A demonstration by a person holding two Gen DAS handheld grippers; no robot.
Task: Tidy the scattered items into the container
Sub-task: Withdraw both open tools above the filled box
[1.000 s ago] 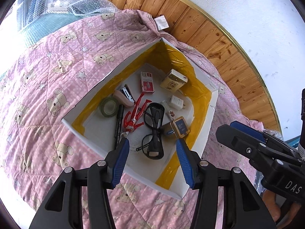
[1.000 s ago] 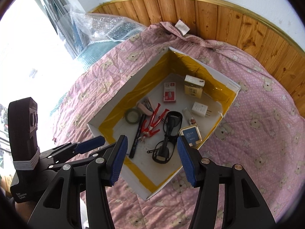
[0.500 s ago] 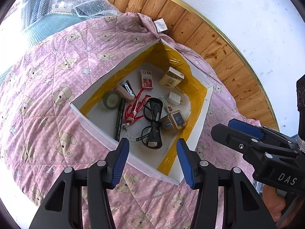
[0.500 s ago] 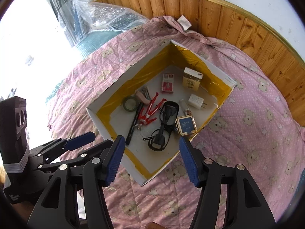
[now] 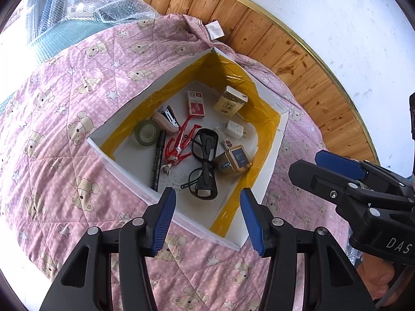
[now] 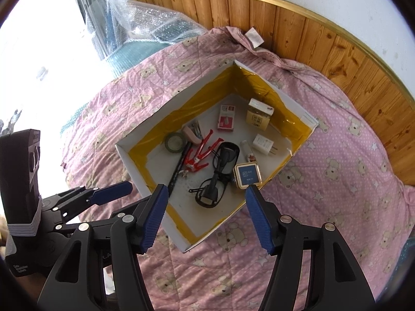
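A white box [image 5: 272,155] [image 6: 135,165] lined with yellow tape sits on the pink bear quilt [image 5: 64,155] [image 6: 337,155]. Inside lie black glasses [image 5: 205,163] [image 6: 220,171], a red figure [image 5: 179,145] [image 6: 199,155], a black marker [image 5: 157,163] [image 6: 177,168], a tape roll [image 5: 147,132] [image 6: 175,142], a stapler [image 5: 166,121], a red-white packet [image 5: 195,103] [image 6: 227,118], a tan carton [image 5: 229,102] [image 6: 259,112], a white charger [image 5: 234,129] [image 6: 263,143] and a gold-rimmed blue gadget [image 5: 238,158] [image 6: 247,175]. My left gripper [image 5: 207,217] and right gripper [image 6: 206,217] hover above the box's near edge, both open, holding nothing.
Bubble wrap [image 5: 85,7] [image 6: 145,23] lies over a teal mat at the far left. A wooden wall panel [image 5: 298,59] [image 6: 324,41] with a gold trim runs behind the quilt. No loose items show on the quilt around the box.
Both grippers have drawn back and up from the box, so it looks smaller and farther. The items inside have not moved. Both stay open.
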